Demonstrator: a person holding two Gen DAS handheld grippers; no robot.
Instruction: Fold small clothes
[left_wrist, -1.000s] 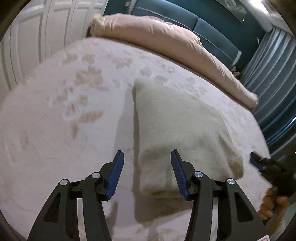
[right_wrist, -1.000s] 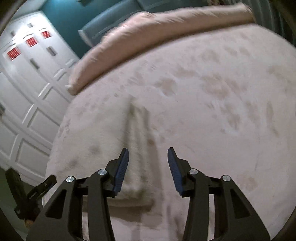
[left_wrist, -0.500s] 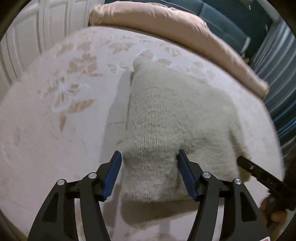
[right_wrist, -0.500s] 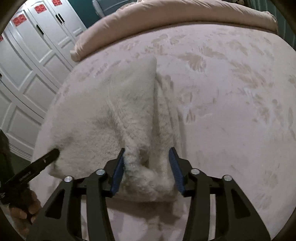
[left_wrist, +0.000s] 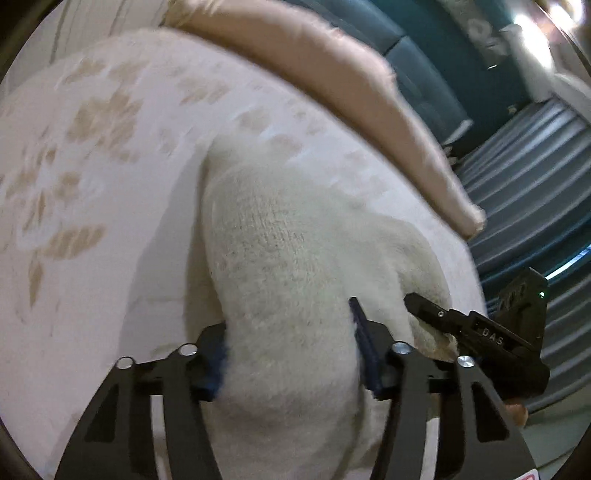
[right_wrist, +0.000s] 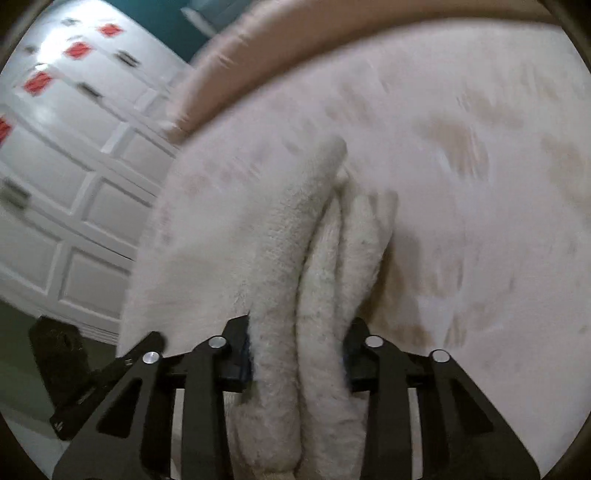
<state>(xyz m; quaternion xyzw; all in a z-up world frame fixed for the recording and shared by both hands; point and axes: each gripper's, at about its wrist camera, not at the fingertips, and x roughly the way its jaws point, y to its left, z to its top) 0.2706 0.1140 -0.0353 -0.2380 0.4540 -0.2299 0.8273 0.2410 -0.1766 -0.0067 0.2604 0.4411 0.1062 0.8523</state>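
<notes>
Gripping the cream knit garment (left_wrist: 295, 280), both sets of jaws seem clenched, their tips buried in blurred folds.

"DAS" readable on right tool (left_wrist: 424, 306), nothing else legible

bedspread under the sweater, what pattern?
Pale pink bedspread with tan leaf-and-flower print; clearest in the left wrist view.

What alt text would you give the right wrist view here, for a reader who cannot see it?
The right gripper has a bunched, folded edge of a cream knitted garment between its fingers, the folds running away across a pale floral bedspread. A pink bolster lies along the bed's far side, white panelled wardrobe doors stand at left, and the left gripper shows at lower left.
</notes>
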